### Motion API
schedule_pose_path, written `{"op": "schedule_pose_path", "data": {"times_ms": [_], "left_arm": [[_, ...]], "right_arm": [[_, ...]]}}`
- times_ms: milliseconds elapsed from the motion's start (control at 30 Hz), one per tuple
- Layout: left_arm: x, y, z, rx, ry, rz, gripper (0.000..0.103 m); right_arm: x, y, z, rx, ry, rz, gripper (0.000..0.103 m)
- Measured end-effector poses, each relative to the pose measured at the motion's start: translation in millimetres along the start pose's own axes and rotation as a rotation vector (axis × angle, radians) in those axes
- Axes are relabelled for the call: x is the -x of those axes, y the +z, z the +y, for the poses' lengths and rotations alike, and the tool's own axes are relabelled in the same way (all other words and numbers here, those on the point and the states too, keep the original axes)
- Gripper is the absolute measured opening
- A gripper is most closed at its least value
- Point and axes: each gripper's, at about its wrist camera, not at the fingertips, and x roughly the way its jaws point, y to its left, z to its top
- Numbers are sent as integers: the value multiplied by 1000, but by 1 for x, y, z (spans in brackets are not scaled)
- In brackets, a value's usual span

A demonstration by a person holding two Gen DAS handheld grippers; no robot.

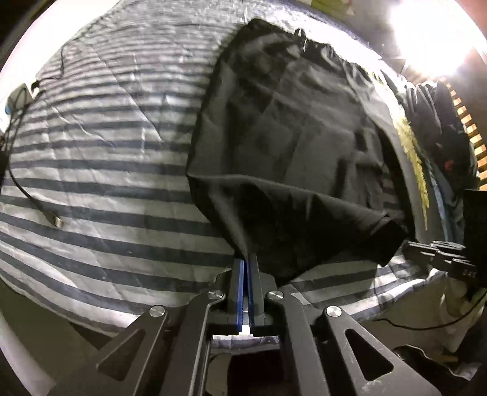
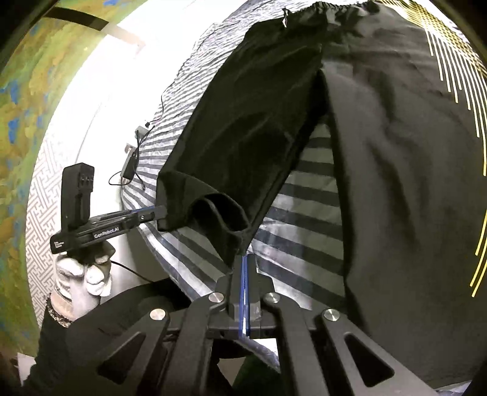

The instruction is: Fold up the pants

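Both hand-held grippers are clamped on the black pants. Our left hand-held gripper has its blue-padded fingers pressed together with a pinch of the dark fabric between the tips, at the near edge of the garment. From the right wrist view we see our right hand-held gripper likewise narrowed to a slit, gripping the corner of the leg hem, whose opening gapes just above the tips.

In that same view the left hand-held gripper reaches in from the side, nipping the other corner of the hem, and a hand in a white glove holds its handle below, with a dark sleeve behind the wrist.

The pants lie on a bed covered by a striped sheet, grey and dark bands running across. The near part of the garment is raised off the sheet by the two grips, while the far part, with the gathered waistband and its drawstring, rests on the bed. To the right in the right wrist view lies another dark garment with thin yellow lines, its edge just beside the pants, striped sheet showing between them.

On the far left of the sheet a black cable trails toward a small device at the bed's edge. A bright lamp glare fills the upper right of the left wrist view.
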Motion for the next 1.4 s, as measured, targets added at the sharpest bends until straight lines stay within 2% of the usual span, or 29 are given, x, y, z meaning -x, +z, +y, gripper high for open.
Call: {"op": "schedule_pose_path", "data": {"times_ms": [133,233,333,433,533,667,800,867,933,1100,1200,1267,1367,1400], "left_arm": [[32,-3,16,13,14,-48,1],[46,-6,30,-1,98,-30,4],[51,-8,44,30,157,13,12],[66,-4,37,9,178,-31,12],[79,3,0,-86,137,-72,12],[71,12,-74,-239,77,-68,13],[54,13,-157,-381,18,-63,16],[46,10,-197,-440,-13,-57,22],[37,2,-235,-493,-43,-46,25],[10,-19,-315,-622,-94,-19,34],[-9,-32,-352,-667,-130,6,43],[-21,-39,-372,-685,-155,26,60],[-39,-50,-401,-710,-187,41,63],[-45,-54,-409,-726,-192,42,63]], "right_arm": [[3,-5,10,30,25,7,0],[1,-15,23,97,55,63,1],[5,-20,28,132,11,64,4],[28,-18,19,119,-24,22,4],[70,-9,-8,59,-92,-78,6],[132,-8,-57,-42,-252,-198,8],[166,-20,-95,-114,-351,-228,11],[180,-33,-115,-150,-375,-233,14],[185,-42,-127,-178,-381,-223,20],[180,-64,-149,-228,-339,-166,24],[173,-72,-160,-260,-304,-125,24],[168,-76,-167,-281,-281,-101,24],[165,-79,-173,-302,-252,-89,23],[165,-79,-175,-310,-234,-90,19]]}}
